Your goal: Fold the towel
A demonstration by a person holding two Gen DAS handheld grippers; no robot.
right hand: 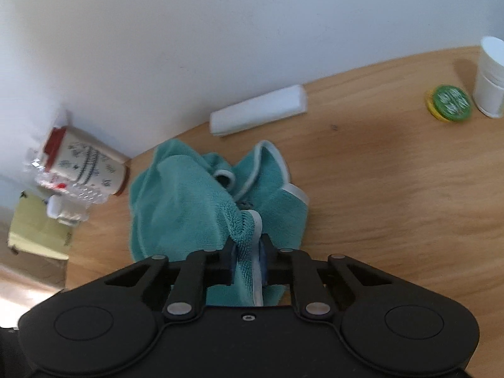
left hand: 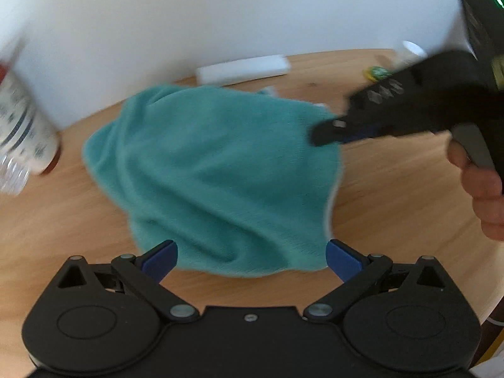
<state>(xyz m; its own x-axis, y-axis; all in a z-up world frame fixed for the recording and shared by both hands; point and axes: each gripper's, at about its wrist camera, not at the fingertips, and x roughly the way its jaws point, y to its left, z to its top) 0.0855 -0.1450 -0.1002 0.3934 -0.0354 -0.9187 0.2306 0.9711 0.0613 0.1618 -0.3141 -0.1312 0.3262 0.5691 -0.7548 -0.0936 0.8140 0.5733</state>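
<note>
Our left gripper is nearest to the camera, its blue fingers spread wide on both sides of the near edge of the teal towel. We hold nothing with it. Our right gripper is pressed together on a white-trimmed edge of the towel and holds this part above the wooden counter, while the rest lies crumpled on it. In the left view we see this gripper at the towel's right side, with our hand behind it. Far behind the towel lies a white folded cloth. A patterned mug is at the left; a green lid and a white paper cup are far right.
</note>
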